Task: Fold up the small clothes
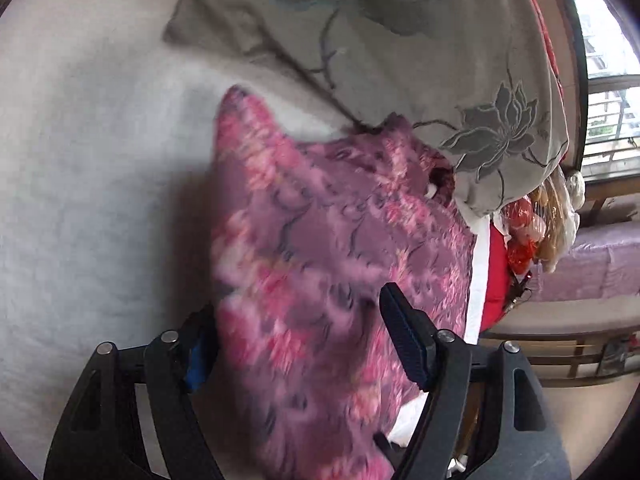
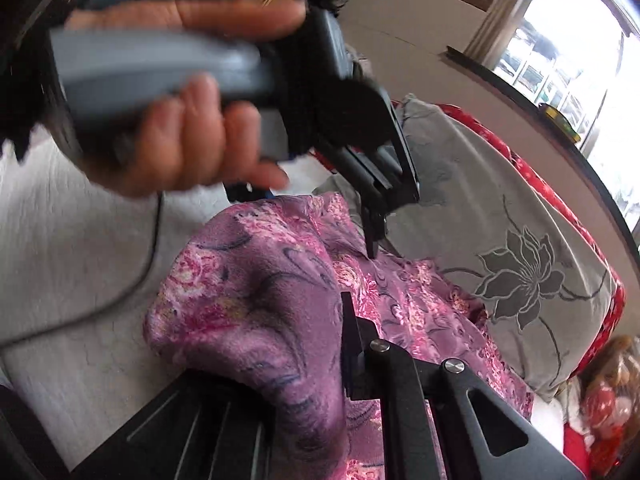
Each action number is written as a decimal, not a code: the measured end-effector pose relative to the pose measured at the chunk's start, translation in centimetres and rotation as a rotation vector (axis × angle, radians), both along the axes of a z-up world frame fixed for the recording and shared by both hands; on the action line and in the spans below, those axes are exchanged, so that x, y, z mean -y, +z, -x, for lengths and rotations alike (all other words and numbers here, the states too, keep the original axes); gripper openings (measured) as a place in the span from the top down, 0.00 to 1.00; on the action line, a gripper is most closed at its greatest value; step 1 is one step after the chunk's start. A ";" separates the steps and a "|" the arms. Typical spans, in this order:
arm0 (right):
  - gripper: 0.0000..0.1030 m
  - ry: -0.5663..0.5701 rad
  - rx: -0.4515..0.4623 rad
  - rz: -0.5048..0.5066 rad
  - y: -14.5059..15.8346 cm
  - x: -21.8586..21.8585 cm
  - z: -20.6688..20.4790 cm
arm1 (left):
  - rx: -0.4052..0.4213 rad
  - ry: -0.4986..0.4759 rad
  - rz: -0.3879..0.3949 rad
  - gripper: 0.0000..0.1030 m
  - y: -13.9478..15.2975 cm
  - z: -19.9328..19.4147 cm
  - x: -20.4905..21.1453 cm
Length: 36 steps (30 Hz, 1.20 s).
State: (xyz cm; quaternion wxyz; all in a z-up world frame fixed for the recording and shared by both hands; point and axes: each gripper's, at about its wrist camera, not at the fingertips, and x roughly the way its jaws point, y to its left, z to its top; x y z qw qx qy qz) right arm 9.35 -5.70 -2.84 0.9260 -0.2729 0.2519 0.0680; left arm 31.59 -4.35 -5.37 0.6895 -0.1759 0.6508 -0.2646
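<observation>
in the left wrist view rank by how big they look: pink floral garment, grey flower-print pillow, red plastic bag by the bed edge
1. pink floral garment, though it lies close to the camera, which inflates it.
2. grey flower-print pillow, looking nearly as large; the true order is unsure.
3. red plastic bag, clearly smallest.

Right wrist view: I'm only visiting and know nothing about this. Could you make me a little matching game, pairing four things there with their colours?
Things:
1. flowered garment
2. pillow
3. bed sheet
4. cable

Colours:
A. white
B. purple and pink
C. black
D. grey with a dark flower print

Pairs: 1-B, 2-D, 3-A, 4-C
</observation>
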 end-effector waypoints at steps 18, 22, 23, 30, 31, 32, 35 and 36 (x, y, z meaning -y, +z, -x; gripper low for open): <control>0.91 -0.224 -0.024 -0.567 6.3 13.7 2.9 | 0.170 -0.111 0.009 0.88 10.0 3.1 12.1; 0.91 -0.294 -0.029 -0.697 6.5 18.2 4.3 | 0.182 -0.160 0.000 0.89 10.7 4.6 16.6; 0.91 -0.311 -0.029 -0.728 6.4 19.2 4.8 | 0.187 -0.172 -0.005 0.89 10.9 4.9 17.5; 0.91 -0.418 -0.039 -0.943 4.9 25.6 7.4 | 0.206 -0.242 -0.074 0.89 10.1 7.3 24.9; 0.91 -0.431 -0.040 -0.965 4.6 26.5 7.6 | 0.199 -0.250 -0.082 0.89 9.7 7.4 25.8; 0.91 -0.443 -0.041 -0.985 4.3 27.2 7.9 | 0.193 -0.255 -0.087 0.89 9.4 7.6 26.4; 0.91 -0.474 -0.044 -1.041 3.4 28.9 8.8 | 0.175 -0.275 -0.107 0.89 8.2 8.0 28.5; 0.91 -0.485 -0.046 -1.059 3.1 29.5 9.0 | 0.171 -0.284 -0.115 0.89 7.8 8.2 29.2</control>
